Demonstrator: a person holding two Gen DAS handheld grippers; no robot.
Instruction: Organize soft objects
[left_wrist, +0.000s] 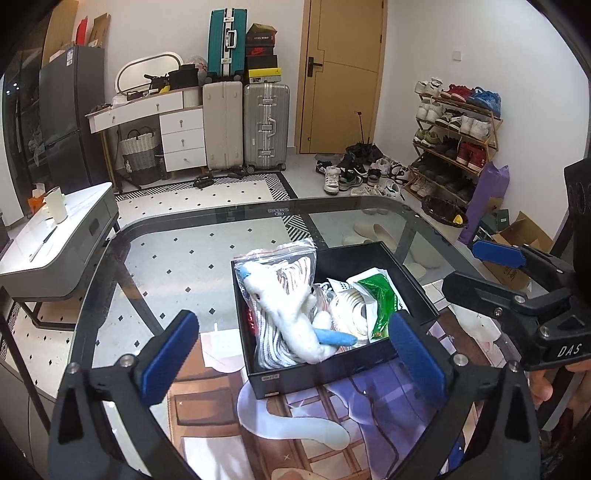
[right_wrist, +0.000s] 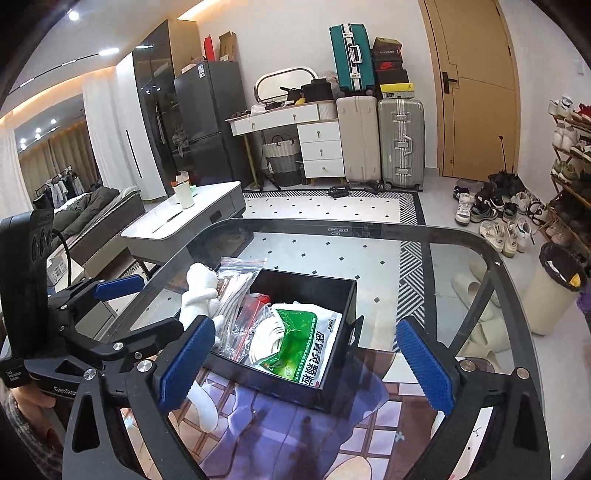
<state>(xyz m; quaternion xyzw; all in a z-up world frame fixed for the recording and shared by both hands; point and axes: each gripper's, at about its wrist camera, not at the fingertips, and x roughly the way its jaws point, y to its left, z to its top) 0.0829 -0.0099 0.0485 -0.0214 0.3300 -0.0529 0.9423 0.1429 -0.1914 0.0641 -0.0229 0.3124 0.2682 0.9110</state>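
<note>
Both tongs gaping, empty, plush toy lying diagonally across black box

A box sits on the glass table, its near edge on a printed mat. In it — a plush toy lies over a bagged rope at left, a packet at right — suitcases stand behind, by the door

Each wrist camera looks forward and downward, close over the tabletop; both share the black box.
</note>
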